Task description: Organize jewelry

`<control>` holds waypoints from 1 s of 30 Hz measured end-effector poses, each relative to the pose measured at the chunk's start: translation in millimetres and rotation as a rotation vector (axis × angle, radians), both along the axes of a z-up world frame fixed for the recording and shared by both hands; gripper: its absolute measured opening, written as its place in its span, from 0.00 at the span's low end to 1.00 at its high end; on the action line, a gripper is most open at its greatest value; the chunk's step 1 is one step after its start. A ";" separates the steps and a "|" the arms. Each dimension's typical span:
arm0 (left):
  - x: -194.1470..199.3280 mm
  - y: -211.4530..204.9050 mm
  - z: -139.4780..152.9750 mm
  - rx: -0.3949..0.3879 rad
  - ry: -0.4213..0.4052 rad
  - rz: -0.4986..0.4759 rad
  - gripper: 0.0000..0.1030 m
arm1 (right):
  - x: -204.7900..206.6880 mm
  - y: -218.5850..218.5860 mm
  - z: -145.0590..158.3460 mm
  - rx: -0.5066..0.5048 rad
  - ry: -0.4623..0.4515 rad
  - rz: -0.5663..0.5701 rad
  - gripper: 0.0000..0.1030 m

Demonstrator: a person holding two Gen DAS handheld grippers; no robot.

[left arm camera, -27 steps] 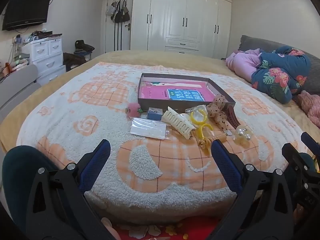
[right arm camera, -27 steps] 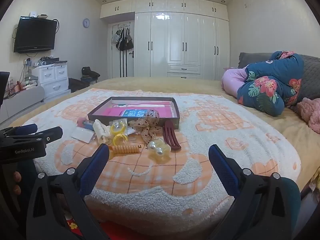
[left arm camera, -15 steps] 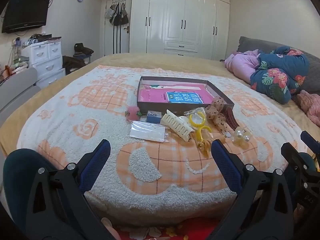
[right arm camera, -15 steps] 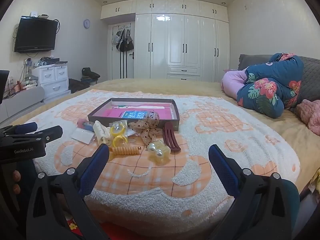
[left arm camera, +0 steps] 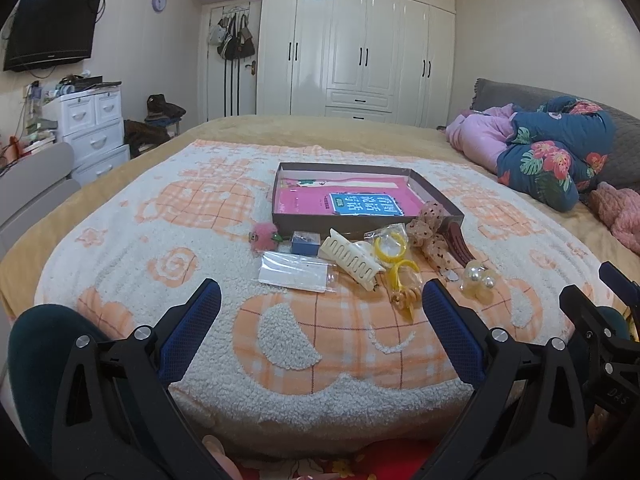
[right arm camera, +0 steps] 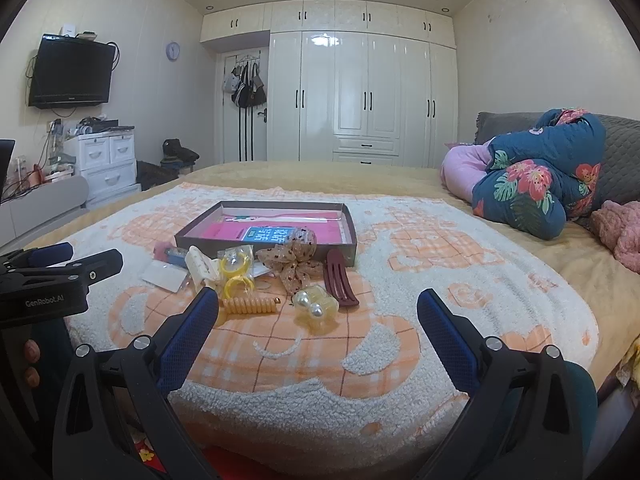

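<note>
A shallow brown box (left arm camera: 440, 196) with a pink lining stands on the bed blanket; it also shows in the right wrist view (right arm camera: 352, 224). In front of it lie a cream claw clip (left arm camera: 354, 258), yellow rings (left arm camera: 390, 246), a dotted bow (left arm camera: 430, 228), a dark red clip (right arm camera: 339, 278), a pearl piece (right arm camera: 314, 306), an orange spiral tie (right arm camera: 250, 305), a pink pompom (left arm camera: 264, 237), a small blue box (left arm camera: 305, 243) and a clear packet (left arm camera: 294, 272). My left gripper (left arm camera: 320, 312) and my right gripper (right arm camera: 318, 320) are both open and empty, short of the pile.
The orange and white blanket (left arm camera: 320, 340) covers the bed. Folded quilts (left arm camera: 552, 152) lie at the right. A white drawer unit (left arm camera: 94, 128) and a wall TV (left arm camera: 48, 30) are at the left, white wardrobes (left arm camera: 360, 56) behind.
Both cameras have tilted up slightly, so the box and the pile sit a little lower in view. Nothing on the bed has moved and both grippers stay open.
</note>
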State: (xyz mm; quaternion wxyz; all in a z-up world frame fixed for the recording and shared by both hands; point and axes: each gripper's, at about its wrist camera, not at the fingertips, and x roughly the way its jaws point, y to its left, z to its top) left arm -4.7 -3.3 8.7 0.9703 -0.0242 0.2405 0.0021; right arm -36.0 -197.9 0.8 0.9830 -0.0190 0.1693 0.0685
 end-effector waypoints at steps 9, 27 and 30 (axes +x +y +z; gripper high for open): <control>-0.9 0.3 1.2 -0.003 -0.008 -0.002 0.90 | -0.7 -1.3 1.5 -0.001 -0.002 -0.001 0.94; -2.9 -2.2 3.8 0.003 -0.023 -0.009 0.90 | -1.3 -0.1 1.1 0.000 -0.013 -0.001 0.94; -3.0 -2.6 4.0 0.004 -0.024 -0.009 0.90 | -1.2 -0.2 1.2 0.000 -0.012 -0.001 0.94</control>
